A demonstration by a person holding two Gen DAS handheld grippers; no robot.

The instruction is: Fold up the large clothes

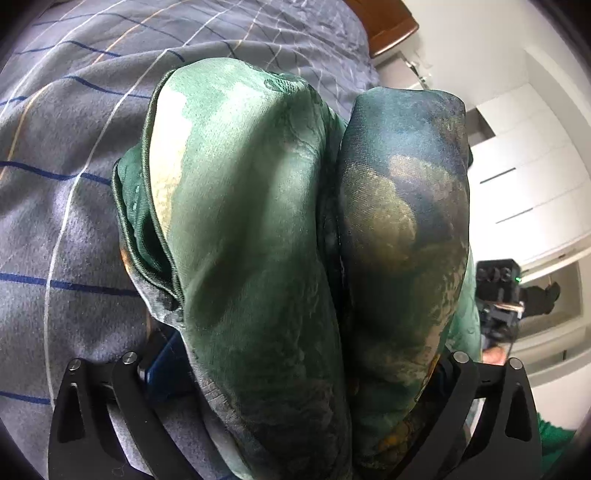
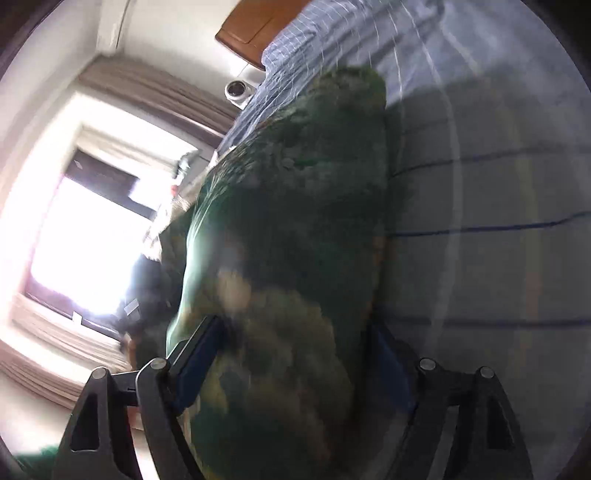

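Green silky printed garment (image 1: 258,221) fills each frame's centre, gripped by left gripper (image 1: 295,387) and right gripper (image 2: 295,369) above the grey striped bed (image 1: 55,147), mid-fold; next, lay it flat.

The green garment (image 1: 258,221) draped over the left gripper (image 1: 295,387) looked like satiny cloth, smooth with a soft sheen. Gripper frames were matt black plastic with shiny metal pins. Under it, the bedspread (image 1: 55,221) looked matt and slightly fuzzy; the headboard (image 2: 243,33) beyond was polished wood.
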